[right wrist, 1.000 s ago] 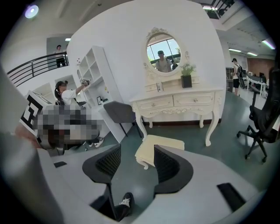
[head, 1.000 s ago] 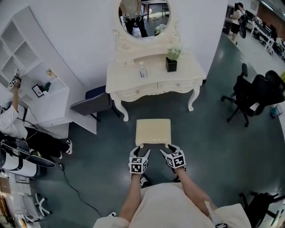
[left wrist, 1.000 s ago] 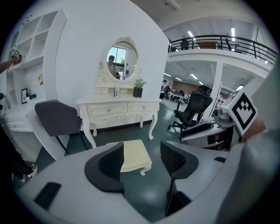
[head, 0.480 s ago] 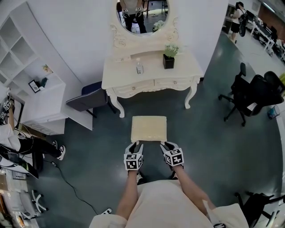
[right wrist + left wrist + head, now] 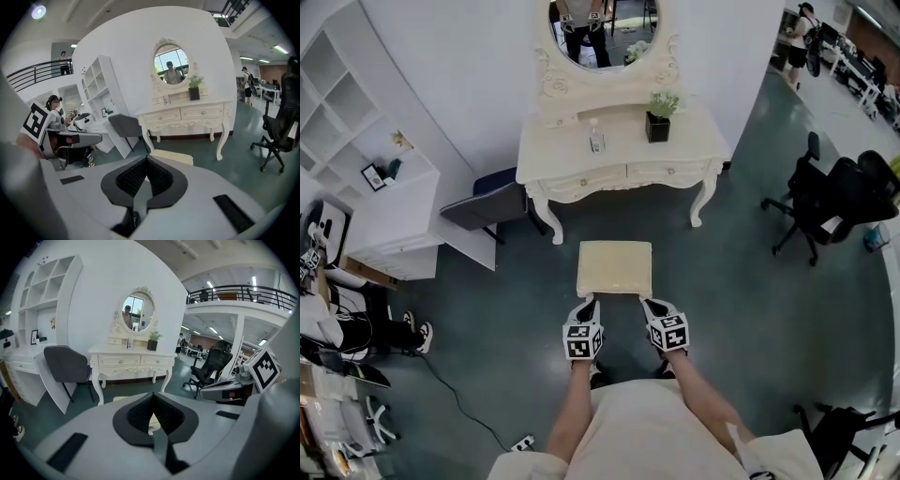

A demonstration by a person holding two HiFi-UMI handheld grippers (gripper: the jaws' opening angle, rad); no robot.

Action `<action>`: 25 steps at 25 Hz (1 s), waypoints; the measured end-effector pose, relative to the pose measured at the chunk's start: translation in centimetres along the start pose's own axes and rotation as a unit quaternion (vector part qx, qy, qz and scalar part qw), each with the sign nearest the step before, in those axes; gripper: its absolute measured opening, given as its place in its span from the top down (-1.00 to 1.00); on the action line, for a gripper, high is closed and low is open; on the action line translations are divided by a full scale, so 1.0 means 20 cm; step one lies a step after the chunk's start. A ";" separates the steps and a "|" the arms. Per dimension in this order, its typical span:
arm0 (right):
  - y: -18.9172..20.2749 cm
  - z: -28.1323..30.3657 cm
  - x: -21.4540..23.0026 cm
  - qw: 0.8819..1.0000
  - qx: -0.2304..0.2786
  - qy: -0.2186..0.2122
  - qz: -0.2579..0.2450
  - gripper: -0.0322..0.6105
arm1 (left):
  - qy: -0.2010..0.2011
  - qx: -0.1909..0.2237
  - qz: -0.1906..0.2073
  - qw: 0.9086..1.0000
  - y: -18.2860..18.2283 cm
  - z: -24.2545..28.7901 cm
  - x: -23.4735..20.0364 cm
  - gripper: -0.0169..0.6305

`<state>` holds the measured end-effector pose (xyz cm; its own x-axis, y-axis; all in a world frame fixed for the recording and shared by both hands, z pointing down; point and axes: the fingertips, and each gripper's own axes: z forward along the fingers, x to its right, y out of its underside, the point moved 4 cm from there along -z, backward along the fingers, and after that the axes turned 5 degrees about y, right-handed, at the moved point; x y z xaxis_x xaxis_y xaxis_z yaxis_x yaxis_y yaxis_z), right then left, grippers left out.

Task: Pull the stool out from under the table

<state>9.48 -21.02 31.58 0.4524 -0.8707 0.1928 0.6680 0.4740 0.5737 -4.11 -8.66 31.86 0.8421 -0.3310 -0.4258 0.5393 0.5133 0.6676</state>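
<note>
Head view: left gripper (image 5: 592,303) and right gripper (image 5: 647,303), jaws just clenched empty, meet the cream square stool (image 5: 615,267) at its six-o'clock edge, seemingly for pulling.

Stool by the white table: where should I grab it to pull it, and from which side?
I'd grab the stool by its near edge, one hold near each corner, coming from your side. Its flat seat faces you squarely, and the table stands beyond the far side.

Stool (image 5: 615,269) just before table (image 5: 694,142)
</note>
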 end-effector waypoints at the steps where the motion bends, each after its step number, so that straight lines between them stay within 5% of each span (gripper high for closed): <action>1: 0.01 0.00 0.00 1.000 0.000 0.000 0.001 0.76 | 0.003 -0.001 0.001 1.000 0.01 0.00 0.01 0.90; 25: 0.09 -0.04 0.02 1.000 -0.019 0.008 0.014 0.77 | 0.005 -0.003 0.008 1.000 0.03 -0.04 0.03 0.90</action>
<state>11.27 -20.37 32.00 0.4806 -0.8551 0.1944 0.6770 0.5027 0.5376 -3.33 -7.82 31.57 0.8502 -0.3156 -0.4213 0.5263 0.5225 0.6708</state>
